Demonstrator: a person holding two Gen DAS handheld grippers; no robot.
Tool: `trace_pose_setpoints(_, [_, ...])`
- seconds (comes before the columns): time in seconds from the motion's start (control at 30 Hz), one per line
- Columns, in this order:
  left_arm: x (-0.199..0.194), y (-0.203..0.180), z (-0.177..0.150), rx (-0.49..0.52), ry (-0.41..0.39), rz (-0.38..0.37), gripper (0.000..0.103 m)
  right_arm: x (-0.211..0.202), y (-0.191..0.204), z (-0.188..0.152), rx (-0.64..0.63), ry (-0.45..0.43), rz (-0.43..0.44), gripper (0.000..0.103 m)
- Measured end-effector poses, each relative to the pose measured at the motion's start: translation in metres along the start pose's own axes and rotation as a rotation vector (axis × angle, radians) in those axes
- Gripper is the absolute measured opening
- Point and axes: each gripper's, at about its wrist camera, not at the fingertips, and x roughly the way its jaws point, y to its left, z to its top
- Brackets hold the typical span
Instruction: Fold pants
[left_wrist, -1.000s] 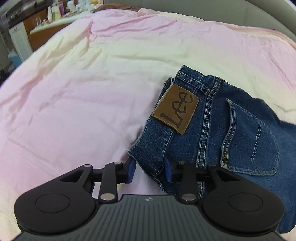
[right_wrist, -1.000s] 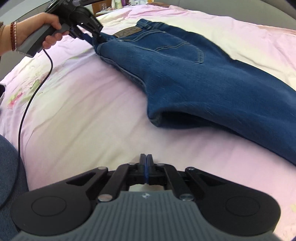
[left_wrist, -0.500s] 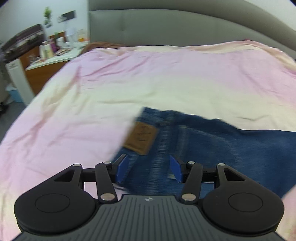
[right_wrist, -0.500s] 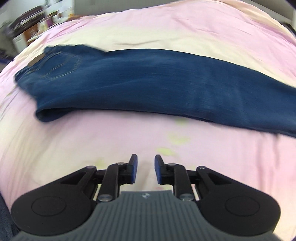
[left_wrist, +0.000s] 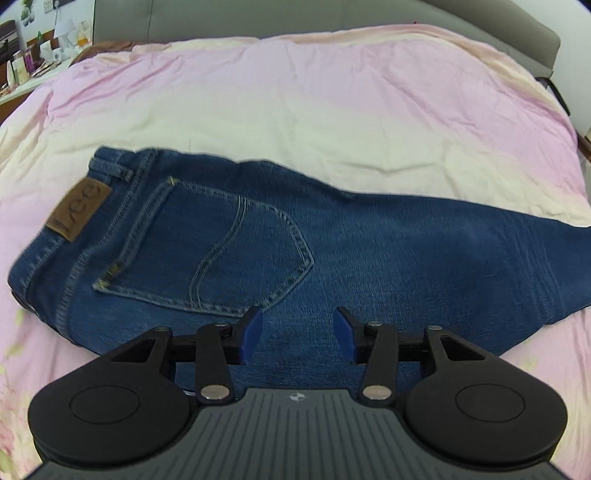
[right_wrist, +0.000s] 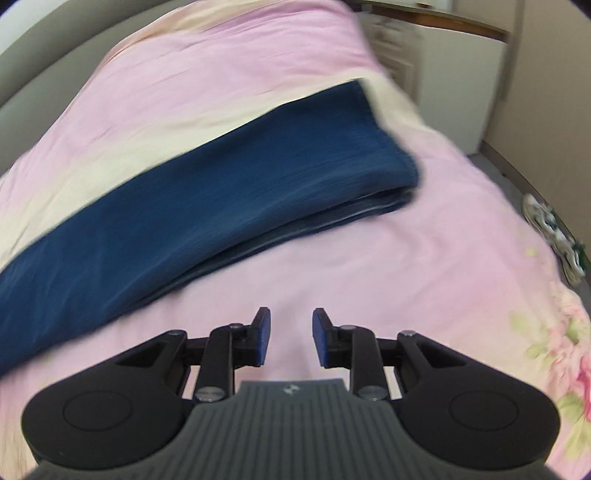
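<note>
Jeans (left_wrist: 369, 266) lie flat across the bedspread (left_wrist: 295, 110); waistband left, legs running right

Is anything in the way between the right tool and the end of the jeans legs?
Nothing visible. Only bare pink bedspread lies between the right tool, whose jaws are opening with nothing between them, and the jeans' leg ends.

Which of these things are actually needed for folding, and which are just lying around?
Needed:
- jeans, lying lengthwise on the bed, legs stacked
- left gripper, closing, nothing pinched
- right gripper, opening, nothing between its jaws
- pink bedcover, the work surface

Lying around:
- lamp and bottles on the bedside unit
- shoes on the floor
- headboard
</note>
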Motion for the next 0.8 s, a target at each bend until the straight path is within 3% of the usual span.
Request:
trace_pose_setpoints(0.17, [0.022, 0.001, -0.009, -0.040, 0.024, 0.057, 0.054, 0.036, -0.075, 0.044, 0.213, -0.072, -0.033, 0.022])
trace_pose_setpoints(0.33, [0.035, 0.011, -0.008, -0.091, 0.038, 0.108, 0.052, 0.082, -0.118, 0.067, 0.343, -0.087, -0.031, 0.024])
trace_pose_setpoints(0.5, [0.044, 0.008, -0.002, -0.086, 0.059, 0.138, 0.052, 0.117, -0.133, 0.066, 0.490, -0.105, 0.100, 0.034])
trace_pose_setpoints(0.53, [0.046, 0.007, -0.002, -0.085, 0.064, 0.143, 0.052, 0.118, -0.131, 0.065, 0.496, -0.120, 0.112, 0.028])
trace_pose_setpoints(0.6, [0.048, 0.005, -0.001, -0.085, 0.077, 0.152, 0.052, 0.121, -0.125, 0.067, 0.465, -0.119, 0.094, 0.006])
trace_pose_setpoints(0.73, [0.053, 0.005, -0.001, -0.058, 0.086, 0.162, 0.050, 0.093, -0.097, 0.078, 0.269, -0.227, -0.026, 0.002])
trace_pose_setpoints(0.8, [0.058, 0.007, -0.001, -0.059, 0.096, 0.166, 0.046, 0.088, -0.091, 0.084, 0.187, -0.241, -0.063, 0.002])
